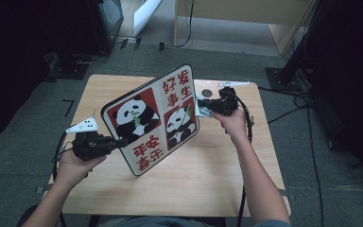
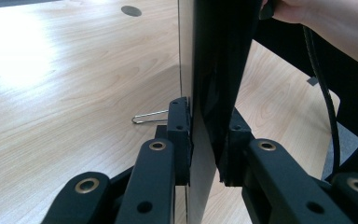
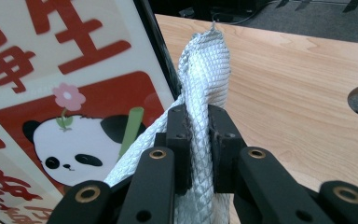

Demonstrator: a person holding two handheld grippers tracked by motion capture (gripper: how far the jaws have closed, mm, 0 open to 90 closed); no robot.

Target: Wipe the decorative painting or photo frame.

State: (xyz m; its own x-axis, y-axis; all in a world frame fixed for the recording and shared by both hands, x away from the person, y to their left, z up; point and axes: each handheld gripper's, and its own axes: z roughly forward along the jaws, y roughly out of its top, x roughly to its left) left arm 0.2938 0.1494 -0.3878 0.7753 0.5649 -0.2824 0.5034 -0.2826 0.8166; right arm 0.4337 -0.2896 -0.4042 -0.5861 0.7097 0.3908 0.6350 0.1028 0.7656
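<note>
My left claw (image 1: 121, 141) is clamped on the lower left edge of the flat square panda-print board with red Chinese characters and a black back (image 1: 152, 118); in the left gripper view the two pads pinch that board (image 2: 216, 70) edge-on, printed face on one side, dark back on the other; board held tilted up above the light wooden desk (image 1: 203, 175), not lying on it, one corner low toward the desk middle; my right claw (image 1: 202, 107) is closed tight on a bunched white woven cloth (image 1: 201, 108) just beside the board's right edge; right gripper view shows the cloth (image 3: 204, 88) squeezed between the jaws, its tip poking up past them, touching the board's black rim (image 3: 161, 51); can't tell if the cloth presses the printed face; a thin bent metal wire clip (image 2: 149, 117) lies on the desk (image 2: 65, 84) behind the left jaws; round hole in the desk (image 1: 207, 92) near the far edge.
</note>
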